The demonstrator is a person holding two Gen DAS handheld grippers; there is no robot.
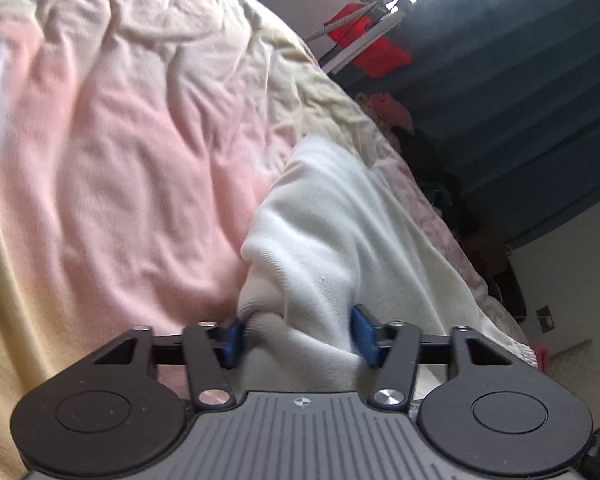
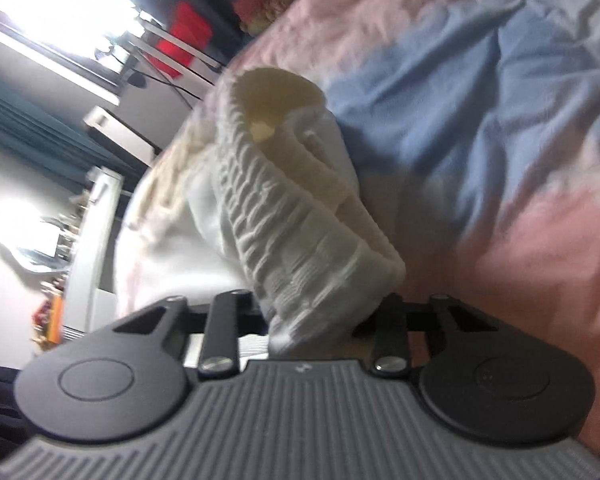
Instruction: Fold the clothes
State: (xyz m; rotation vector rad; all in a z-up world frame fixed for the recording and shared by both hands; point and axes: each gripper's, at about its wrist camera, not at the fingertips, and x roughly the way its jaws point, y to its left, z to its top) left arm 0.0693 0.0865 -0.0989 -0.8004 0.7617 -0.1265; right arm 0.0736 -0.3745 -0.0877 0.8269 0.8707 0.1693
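While both grippers were engaged on the white knit garment [image 1: 340, 240], it lay on a pastel bedsheet [image 1: 120, 140], running from the tool toward 1 o'clock in the left wrist view. The left gripper [image 1: 298, 336] stood part-closed with a bunched fold of the garment between its blue pads [image 1: 365, 334]; the cloth touched both pads, so the fold was judged held. The right gripper [image 2: 320, 320] stood narrow on a thick ribbed band [image 2: 300, 220] of the same garment (its fingertips were hidden behind the fabric), which rose toward 12 o'clock and curled open at the top.

Risk assessment: the left grip took only a gathered bulge, not a flat edge, so a pull could let layers slide out unevenly. The ribbed band was twisted; lifting it so would probably carry the twist into the fold. Uneven tension between the hands could drag the bedsheet along.
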